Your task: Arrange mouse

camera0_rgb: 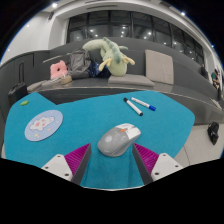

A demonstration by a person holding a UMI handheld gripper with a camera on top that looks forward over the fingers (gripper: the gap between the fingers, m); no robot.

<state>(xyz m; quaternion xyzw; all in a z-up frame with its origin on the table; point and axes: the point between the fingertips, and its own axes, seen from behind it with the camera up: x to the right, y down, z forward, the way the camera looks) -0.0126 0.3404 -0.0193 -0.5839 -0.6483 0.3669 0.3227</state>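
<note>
Your gripper [112, 160] sits low over the tabletop [90, 110], jaws spread wide and released, holding nothing. Pink ribbed pads [76, 160] face inward on each finger.

The mouse [119, 139] lies just ahead of the fingers, roughly centred on the gap between them, resting on the tabletop. It is a smooth rounded grey shell, paler at the far end with a reddish mark on top, lying at a slant.

The tabletop is flat matte teal with a curved far edge.

To the left of the mouse, well apart, you have a round flat pale coaster [43, 124] with a pinkish print.

Beyond the mouse to the right lie two slim white markers [139, 104] with blue ends, close together.

Past the tabletop, a grey sofa [150, 68] carries a soft pale-green plush toy [107, 53], a pink item [59, 69] and a dark bag [80, 64]. Windows run behind.
</note>
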